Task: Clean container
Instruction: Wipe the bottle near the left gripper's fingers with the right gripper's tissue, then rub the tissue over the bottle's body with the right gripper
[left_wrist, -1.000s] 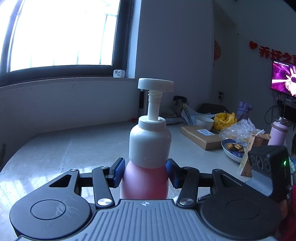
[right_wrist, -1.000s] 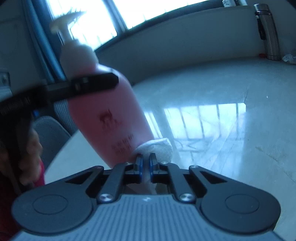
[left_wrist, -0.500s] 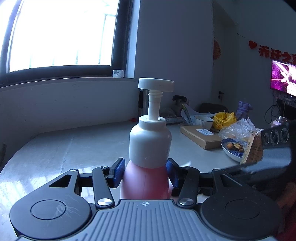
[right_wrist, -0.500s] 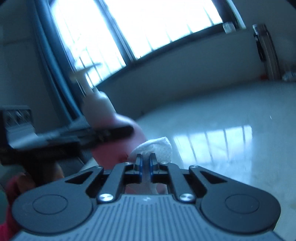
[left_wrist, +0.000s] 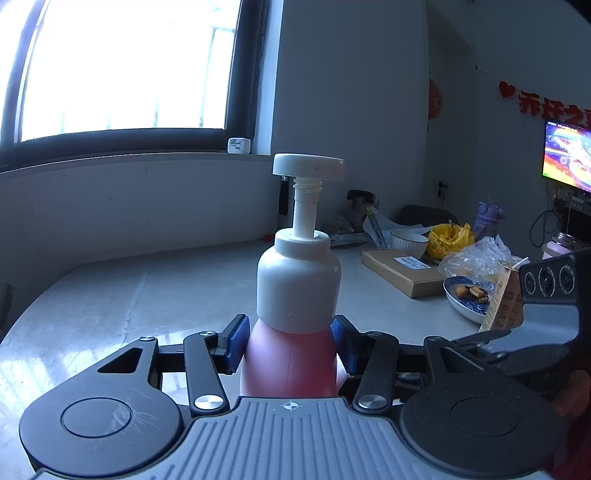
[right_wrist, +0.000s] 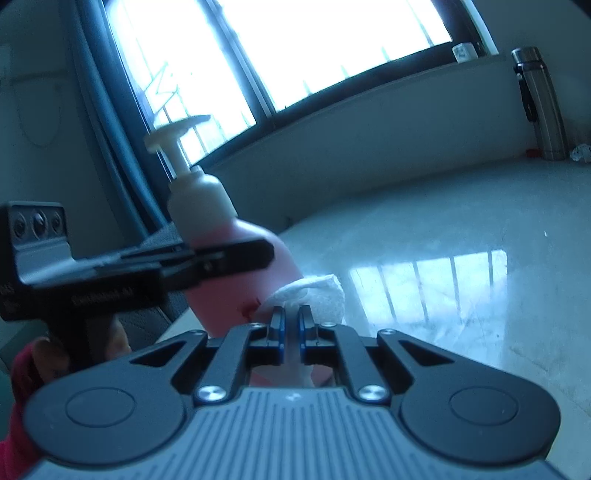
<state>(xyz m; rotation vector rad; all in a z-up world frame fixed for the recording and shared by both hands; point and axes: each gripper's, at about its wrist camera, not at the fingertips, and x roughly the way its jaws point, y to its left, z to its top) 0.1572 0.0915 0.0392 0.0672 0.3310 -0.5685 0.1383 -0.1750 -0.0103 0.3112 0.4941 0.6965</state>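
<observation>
A pink pump bottle (left_wrist: 291, 354) with a white cap and pump head is held upright in my left gripper (left_wrist: 291, 343), whose blue pads are shut on its pink body just under the cap. The bottle also shows in the right wrist view (right_wrist: 236, 266), tilted, with the left gripper (right_wrist: 221, 258) clamped across it. My right gripper (right_wrist: 291, 321) is shut on a white tissue (right_wrist: 317, 295), which lies against the lower side of the bottle. The right gripper's body (left_wrist: 546, 317) shows at the right edge of the left wrist view.
The pale glossy table (left_wrist: 129, 295) runs to a wall under a bright window. On the right stand a cardboard box (left_wrist: 402, 271), a white bowl (left_wrist: 408, 242), a yellow bag (left_wrist: 448, 240), a blue plate of food (left_wrist: 465, 299) and a carton (left_wrist: 504, 299). A steel flask (right_wrist: 541, 103) stands at the back.
My right gripper with the tissue has swung around the bottle's side, so the bottle looks farther and more tilted in its view. The left gripper and bottle have stayed still.
</observation>
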